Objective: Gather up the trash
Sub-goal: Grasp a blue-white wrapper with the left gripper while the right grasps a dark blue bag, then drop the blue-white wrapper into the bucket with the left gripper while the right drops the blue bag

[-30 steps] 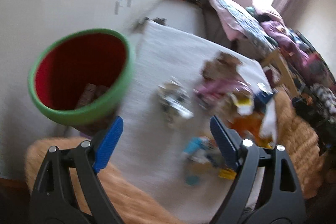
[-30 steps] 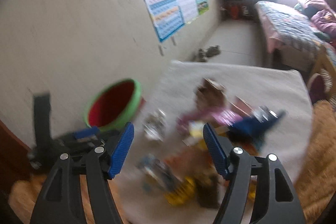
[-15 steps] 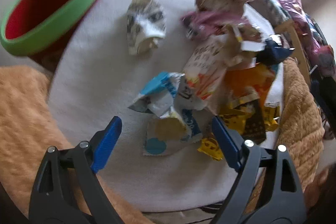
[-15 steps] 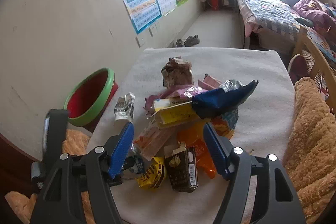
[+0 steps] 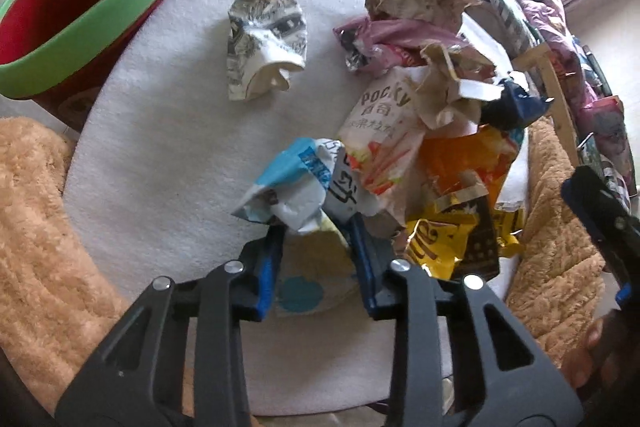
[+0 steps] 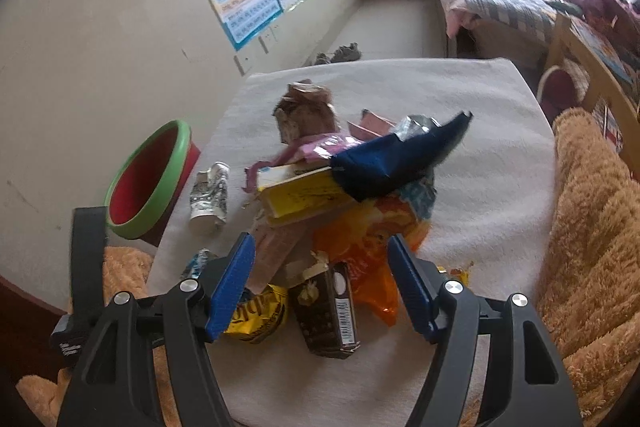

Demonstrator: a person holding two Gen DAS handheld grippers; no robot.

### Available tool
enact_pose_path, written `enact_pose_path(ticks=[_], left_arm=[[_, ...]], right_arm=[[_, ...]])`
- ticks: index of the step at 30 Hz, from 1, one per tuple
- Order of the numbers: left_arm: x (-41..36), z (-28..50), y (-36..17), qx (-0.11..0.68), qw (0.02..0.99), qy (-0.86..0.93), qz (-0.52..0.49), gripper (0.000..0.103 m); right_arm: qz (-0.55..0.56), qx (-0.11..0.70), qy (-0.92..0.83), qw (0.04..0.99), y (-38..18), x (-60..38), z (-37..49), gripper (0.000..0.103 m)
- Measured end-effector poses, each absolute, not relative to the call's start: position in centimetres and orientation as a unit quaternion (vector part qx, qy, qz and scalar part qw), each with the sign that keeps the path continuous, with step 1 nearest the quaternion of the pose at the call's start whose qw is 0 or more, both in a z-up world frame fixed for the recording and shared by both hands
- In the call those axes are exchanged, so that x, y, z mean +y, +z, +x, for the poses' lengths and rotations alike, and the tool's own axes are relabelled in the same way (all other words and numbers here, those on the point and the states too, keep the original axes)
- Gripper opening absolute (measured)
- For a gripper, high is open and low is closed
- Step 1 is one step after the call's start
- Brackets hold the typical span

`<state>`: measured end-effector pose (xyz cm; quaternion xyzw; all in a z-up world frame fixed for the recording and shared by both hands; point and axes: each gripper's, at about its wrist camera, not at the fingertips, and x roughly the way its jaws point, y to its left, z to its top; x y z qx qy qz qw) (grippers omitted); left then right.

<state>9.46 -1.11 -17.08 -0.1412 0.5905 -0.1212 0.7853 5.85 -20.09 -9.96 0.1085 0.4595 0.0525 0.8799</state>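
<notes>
Closing on a blue-and-white wrapper (image 5: 288, 187) at the near edge of the trash pile (image 6: 344, 195).

Half a second ago the left gripper (image 5: 318, 239) hung spread above the white mat (image 5: 168, 155); now its jaws have clenched around the wrapper, so one piece is ready to lift toward the bin (image 5: 76, 3). The right gripper (image 6: 320, 263) still hovers over the pile, jaws released and holding nothing. The bin stands off the mat's far-left edge; its contents cannot be seen.

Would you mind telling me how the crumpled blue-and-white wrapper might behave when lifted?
The blue-and-white wrapper, pinched by the left hand-held gripper, looks thin and creased, so probably floppy and light. It touches the Pocky packet, which may shift.
</notes>
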Motion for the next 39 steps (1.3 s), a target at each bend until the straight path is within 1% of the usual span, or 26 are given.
enact_pose_path(ticks=[3,7,9,13,16,23,25,27,28,29,30,35,39], left_arm=[[-1.1,9.0,-16.3,0.577,0.795,-0.121,-0.141,0.031],[-0.6,8.3,-15.3,0.558,0.808,-0.118,-0.151,0.031],[-0.1,8.1,-14.9,0.547,0.813,-0.116,-0.163,0.031],[0.7,7.7,-14.5,0.537,0.817,-0.115,-0.178,0.031],[1.1,7.4,-14.5,0.535,0.817,-0.117,-0.181,0.031],[1.5,7.0,-14.4,0.533,0.817,-0.119,-0.183,0.031],[1.5,6.9,-14.4,0.534,0.817,-0.120,-0.181,0.031],[1.6,6.9,-14.4,0.535,0.816,-0.121,-0.181,0.031],[1.5,7.0,-14.4,0.537,0.815,-0.121,-0.181,0.031],[1.4,7.0,-14.5,0.538,0.814,-0.121,-0.182,0.031],[1.4,7.0,-14.6,0.539,0.813,-0.121,-0.183,0.031],[1.2,7.2,-14.7,0.539,0.813,-0.121,-0.186,0.031],[1.4,7.2,-14.7,0.534,0.814,-0.124,-0.189,0.031]], right_arm=[[0.146,0.463,0.045,0.873,-10.2,-21.4,6.4,0.067],[0.246,0.464,0.023,0.851,-10.6,-24.3,8.5,0.067],[0.275,0.472,0.008,0.838,-11.1,-25.3,9.7,0.067],[0.305,0.494,-0.025,0.814,-13.0,-26.5,11.5,0.067],[0.323,0.496,-0.039,0.805,-13.8,-26.8,11.9,0.067],[0.294,0.464,-0.066,0.833,-12.4,-26.8,11.9,0.066],[0.287,0.466,-0.061,0.835,-12.2,-26.8,12.1,0.061],[0.271,0.474,-0.057,0.836,-12.5,-26.3,13.0,0.046],[0.262,0.477,-0.056,0.837,-12.5,-26.1,13.2,0.043],[0.253,0.479,-0.053,0.839,-12.6,-25.9,13.3,0.034],[0.244,0.481,-0.047,0.841,-12.7,-25.6,13.3,0.030],[0.212,0.464,-0.016,0.860,-11.3,-24.2,12.4,0.020],[0.184,0.440,0.014,0.879,-9.1,-23.0,10.9,0.017]])
